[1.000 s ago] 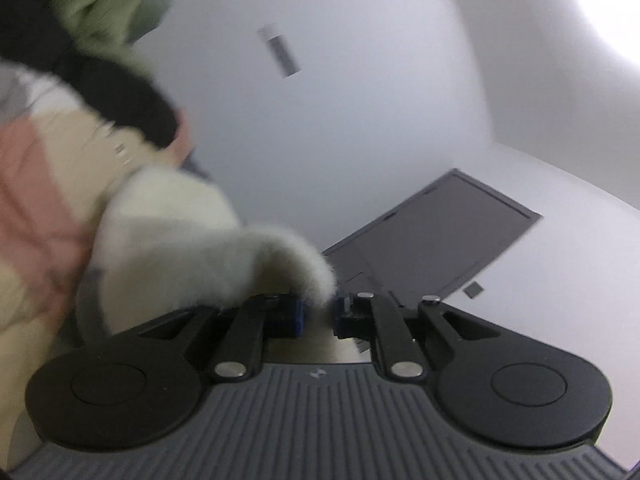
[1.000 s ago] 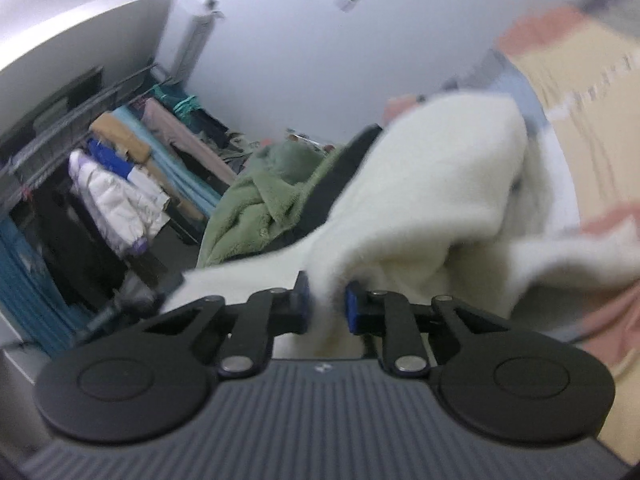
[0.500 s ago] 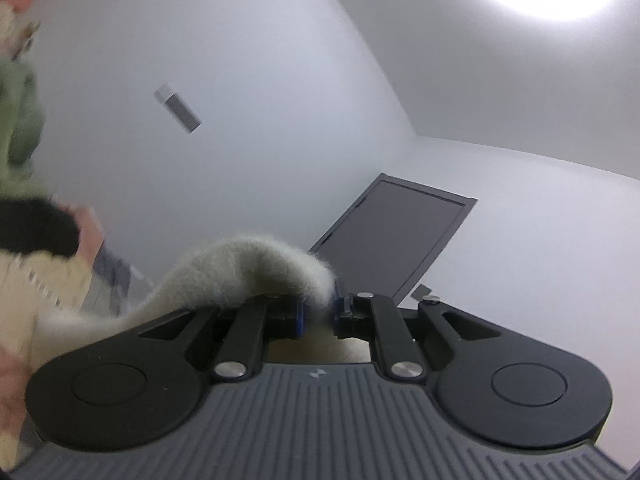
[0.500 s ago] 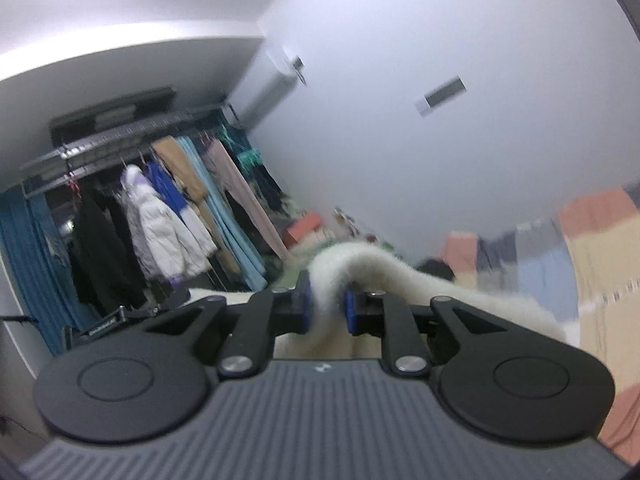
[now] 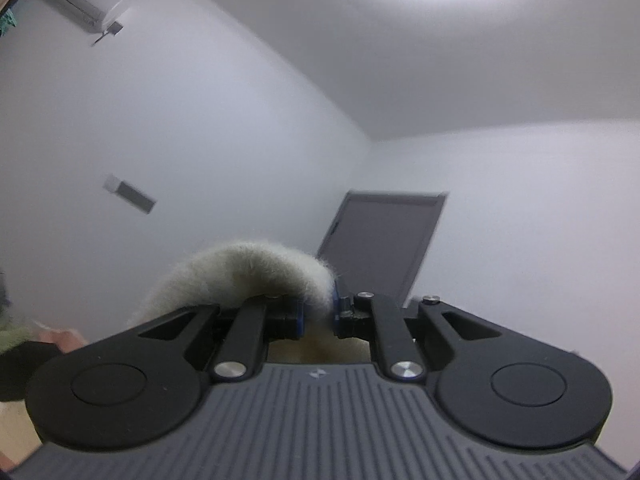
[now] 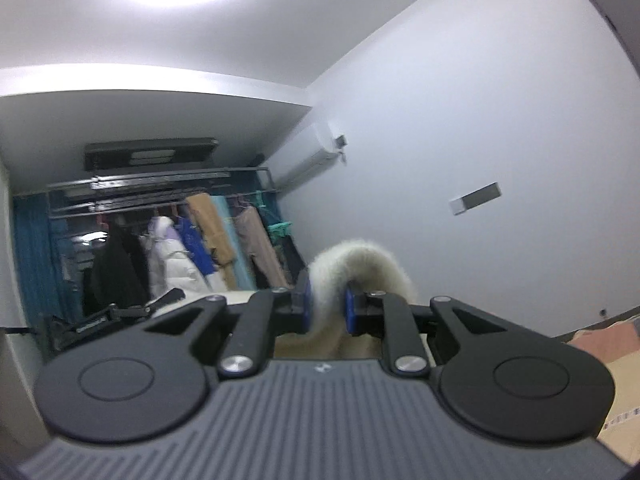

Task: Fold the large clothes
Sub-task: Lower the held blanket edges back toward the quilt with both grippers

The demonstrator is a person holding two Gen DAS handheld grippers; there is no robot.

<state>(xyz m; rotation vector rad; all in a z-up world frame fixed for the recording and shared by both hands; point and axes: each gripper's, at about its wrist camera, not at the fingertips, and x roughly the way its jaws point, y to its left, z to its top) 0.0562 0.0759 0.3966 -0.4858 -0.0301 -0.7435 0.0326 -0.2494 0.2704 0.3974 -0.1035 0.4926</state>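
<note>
A cream fluffy garment (image 5: 240, 268) is pinched in both grippers and held up high. My left gripper (image 5: 319, 312) is shut on its edge, and the fabric arches over the left finger and drops out of view below. My right gripper (image 6: 327, 304) is shut on another part of the same garment (image 6: 360, 264), which loops over the right finger. Both cameras point up at the walls and ceiling. The rest of the garment is hidden under the grippers.
A dark door (image 5: 384, 240) is ahead of the left gripper. A rack of hanging clothes (image 6: 180, 252) and an air conditioner (image 6: 316, 152) are ahead of the right gripper. A patchwork bed cover (image 6: 608, 360) shows at lower right. A green and black cloth pile (image 5: 16, 348) is at far left.
Both grippers have lifted and tilted upward with the garment. The bed and cloth pile have dropped out of view and the ceiling now fills the top.
</note>
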